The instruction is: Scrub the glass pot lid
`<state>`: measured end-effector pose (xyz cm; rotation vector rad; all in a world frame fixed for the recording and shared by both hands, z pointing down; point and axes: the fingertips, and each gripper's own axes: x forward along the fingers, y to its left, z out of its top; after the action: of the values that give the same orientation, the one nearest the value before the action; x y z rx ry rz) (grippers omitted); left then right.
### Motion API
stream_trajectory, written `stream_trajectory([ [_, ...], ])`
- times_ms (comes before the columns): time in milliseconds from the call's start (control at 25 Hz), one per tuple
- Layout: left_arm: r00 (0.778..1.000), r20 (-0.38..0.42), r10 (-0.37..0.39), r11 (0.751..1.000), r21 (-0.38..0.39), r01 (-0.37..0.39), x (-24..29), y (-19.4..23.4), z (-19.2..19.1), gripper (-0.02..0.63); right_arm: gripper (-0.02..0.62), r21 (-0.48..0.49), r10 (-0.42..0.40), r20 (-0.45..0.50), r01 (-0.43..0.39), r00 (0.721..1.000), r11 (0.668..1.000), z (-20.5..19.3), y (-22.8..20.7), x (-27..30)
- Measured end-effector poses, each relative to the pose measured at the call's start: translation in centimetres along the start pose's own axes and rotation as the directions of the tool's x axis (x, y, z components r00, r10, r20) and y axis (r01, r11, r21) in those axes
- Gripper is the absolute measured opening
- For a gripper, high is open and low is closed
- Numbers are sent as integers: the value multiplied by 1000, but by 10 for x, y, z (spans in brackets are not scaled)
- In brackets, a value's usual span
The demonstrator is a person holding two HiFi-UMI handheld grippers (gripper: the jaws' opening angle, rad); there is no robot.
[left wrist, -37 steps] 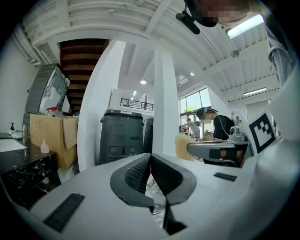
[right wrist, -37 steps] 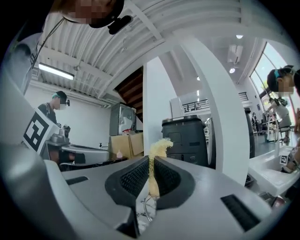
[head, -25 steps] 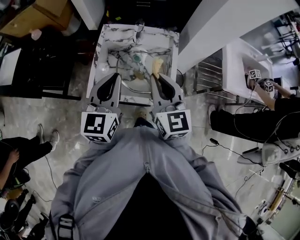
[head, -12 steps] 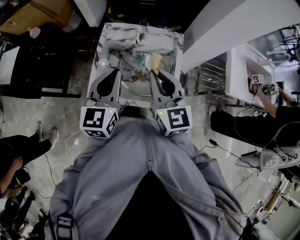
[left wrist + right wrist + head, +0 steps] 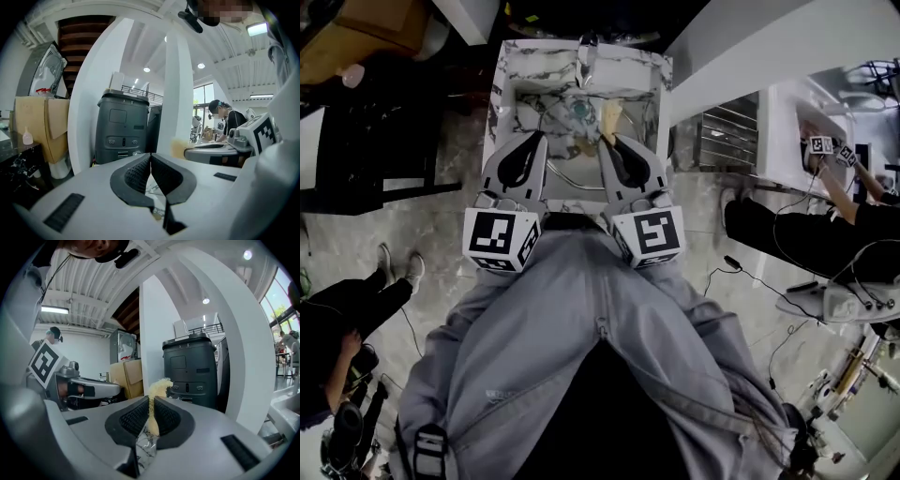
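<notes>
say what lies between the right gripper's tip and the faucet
The yellow scrub pad clamped in the shut right gripper, then sink basin; the head view shows it.

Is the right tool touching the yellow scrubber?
Touching. In the right gripper view the right tool is shut on the yellow scrubber, pinching it.
</notes>
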<state>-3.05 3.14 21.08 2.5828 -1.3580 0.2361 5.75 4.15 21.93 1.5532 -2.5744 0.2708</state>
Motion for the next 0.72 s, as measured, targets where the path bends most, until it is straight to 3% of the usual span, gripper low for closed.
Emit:
stream_trajectory([
  [520, 993, -115, -33, 998, 47, 39, 39, 38, -57, 15, 44, 57, -27, -127, 34, 992, 998, -59, -13, 52],
  [720, 977, -209, -48, 999, -11, 47, 58, 51, -103, 17, 44, 67, 8, -174, 4, 985, 998, -93, -17, 74],
])
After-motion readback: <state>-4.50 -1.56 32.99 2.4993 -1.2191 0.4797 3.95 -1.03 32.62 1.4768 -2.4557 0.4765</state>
